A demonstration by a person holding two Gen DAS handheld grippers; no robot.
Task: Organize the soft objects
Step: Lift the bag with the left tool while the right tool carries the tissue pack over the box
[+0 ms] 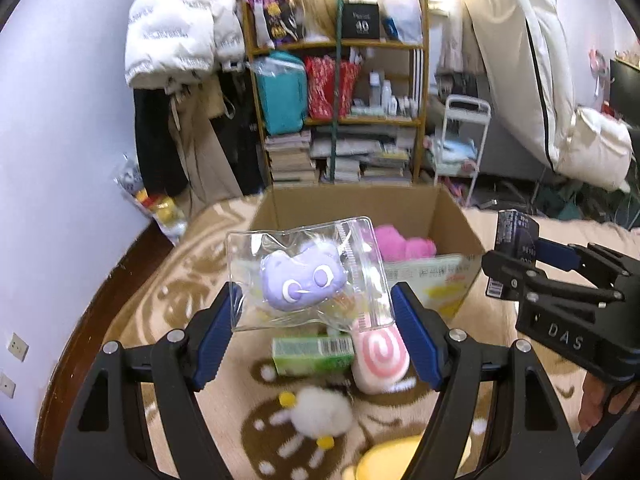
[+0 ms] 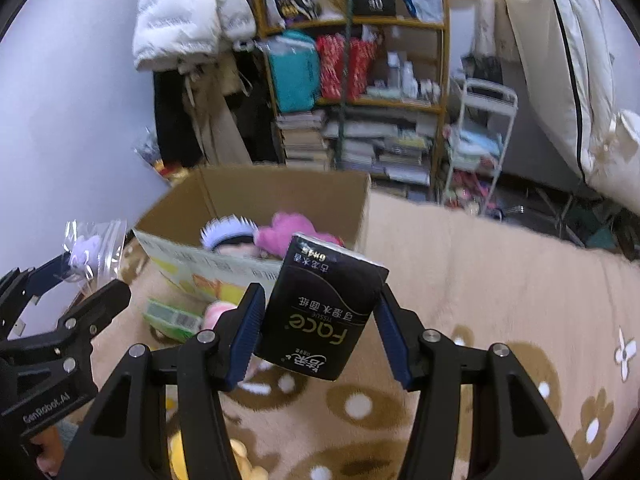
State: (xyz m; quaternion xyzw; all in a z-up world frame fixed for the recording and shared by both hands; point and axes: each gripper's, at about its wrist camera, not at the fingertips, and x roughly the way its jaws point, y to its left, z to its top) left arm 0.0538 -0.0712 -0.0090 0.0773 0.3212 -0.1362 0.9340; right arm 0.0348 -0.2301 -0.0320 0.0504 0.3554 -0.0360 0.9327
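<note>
Left claw (image 1: 316, 332) grips bagged purple plush (image 1: 303, 280) (clear pouch) | right claw (image 2: 320, 332) grips black tissue pack (image 2: 320, 304)

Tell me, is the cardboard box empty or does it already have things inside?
Not empty. The cardboard box is open on top, and a pink plush and a doll with a white frilly headband lie inside.

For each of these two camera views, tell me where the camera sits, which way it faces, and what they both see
Left wrist: sits on the left gripper, looking along its fingers, tilted down at the cardboard box and shelf; it holds a clear bag with a purple plush; the right gripper shows at right.
Right wrist: sits on the right gripper, facing the same way; it holds a black tissue pack; the left gripper shows at left.
Shared: box, shelf, carpet, green pack.
</note>
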